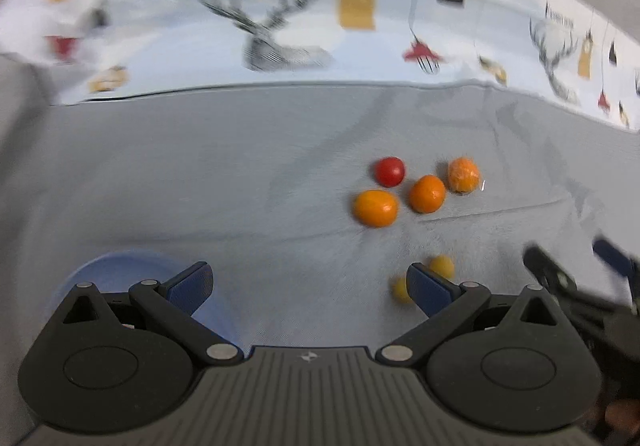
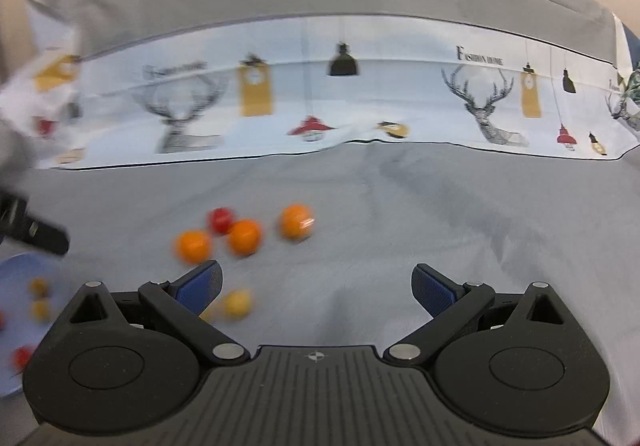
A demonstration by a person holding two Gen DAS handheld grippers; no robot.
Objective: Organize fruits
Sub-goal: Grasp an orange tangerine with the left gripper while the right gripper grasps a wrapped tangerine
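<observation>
1. Both grippers, left (image 1: 310, 286) and right (image 2: 316, 288), are hovering with fingers spread wide, gripping nothing
2. A blue plate (image 2: 18, 278) is sitting low left, carrying small yellow and red fruits
3. Two yellow fruits (image 1: 440, 266) are lying loose nearby
4. Farther off, three oranges (image 1: 426, 193) and a red tomato (image 1: 389, 171) are clustering on the grey cloth (image 1: 240, 173)

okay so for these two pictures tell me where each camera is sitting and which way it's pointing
Left wrist view: sits on the left gripper, looking forward along its open fingers over the grey cloth toward the deer-print fabric; the right gripper shows at right, the blue bowl at lower left.
Right wrist view: sits on the right gripper, facing the same way; part of the left gripper enters at left, above the blue bowl.
Shared: the red tomato and three orange fruits.
</observation>
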